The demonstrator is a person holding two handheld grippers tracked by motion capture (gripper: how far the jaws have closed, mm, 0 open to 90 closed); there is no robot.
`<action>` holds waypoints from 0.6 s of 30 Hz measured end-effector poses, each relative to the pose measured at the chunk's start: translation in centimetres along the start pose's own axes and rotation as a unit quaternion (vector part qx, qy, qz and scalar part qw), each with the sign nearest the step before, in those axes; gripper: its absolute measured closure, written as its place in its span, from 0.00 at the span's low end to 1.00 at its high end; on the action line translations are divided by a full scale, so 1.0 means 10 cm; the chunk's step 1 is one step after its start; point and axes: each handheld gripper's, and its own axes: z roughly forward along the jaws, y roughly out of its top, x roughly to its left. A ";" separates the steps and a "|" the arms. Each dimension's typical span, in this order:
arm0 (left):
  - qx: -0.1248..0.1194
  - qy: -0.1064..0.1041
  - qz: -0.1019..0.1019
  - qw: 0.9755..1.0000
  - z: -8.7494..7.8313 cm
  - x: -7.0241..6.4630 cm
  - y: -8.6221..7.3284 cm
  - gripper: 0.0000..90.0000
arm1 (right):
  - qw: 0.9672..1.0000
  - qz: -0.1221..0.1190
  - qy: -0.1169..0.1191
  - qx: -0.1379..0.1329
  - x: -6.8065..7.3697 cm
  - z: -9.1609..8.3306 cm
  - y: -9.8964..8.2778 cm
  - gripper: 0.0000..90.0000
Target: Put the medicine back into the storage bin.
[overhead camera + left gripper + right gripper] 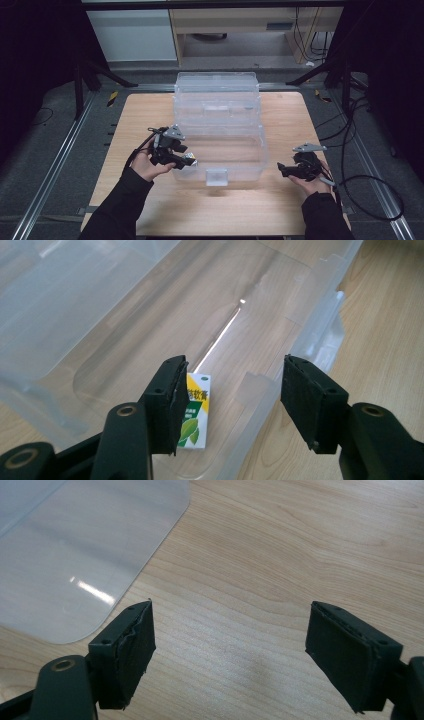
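wooden table [150, 110], light grain, rectangular with rounded far corners, standing over a grey floor [55, 165] with metal rails on both sides. directly on the table: one clear plastic box [220, 150], open, its lid [216, 95] thrown back toward the far edge. the box sits about mid-table, near the centre line. bare wood shows to its left, right and front. a small carton [196, 412] lies flat inside the box, on its floor.
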 end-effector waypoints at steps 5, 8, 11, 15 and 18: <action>0.002 -0.010 0.019 1.000 0.06 -0.06 0.05 0.48 | 1.000 0.003 0.001 -0.003 -0.01 0.00 0.01 0.22; 0.009 -0.014 0.037 0.999 0.12 -0.12 0.09 0.48 | 1.000 0.000 0.000 -0.002 0.00 0.00 0.02 0.22; 0.011 -0.024 0.048 0.999 0.18 -0.17 0.12 0.48 | 1.000 0.002 0.000 -0.004 0.00 0.00 0.03 0.22; 0.015 -0.032 0.057 0.998 0.24 -0.21 0.16 0.47 | 1.000 0.004 0.000 -0.003 -0.01 0.00 0.02 0.22; 0.021 -0.042 0.063 0.997 0.30 -0.24 0.19 0.47 | 1.000 0.006 0.002 -0.002 -0.01 0.00 0.03 0.22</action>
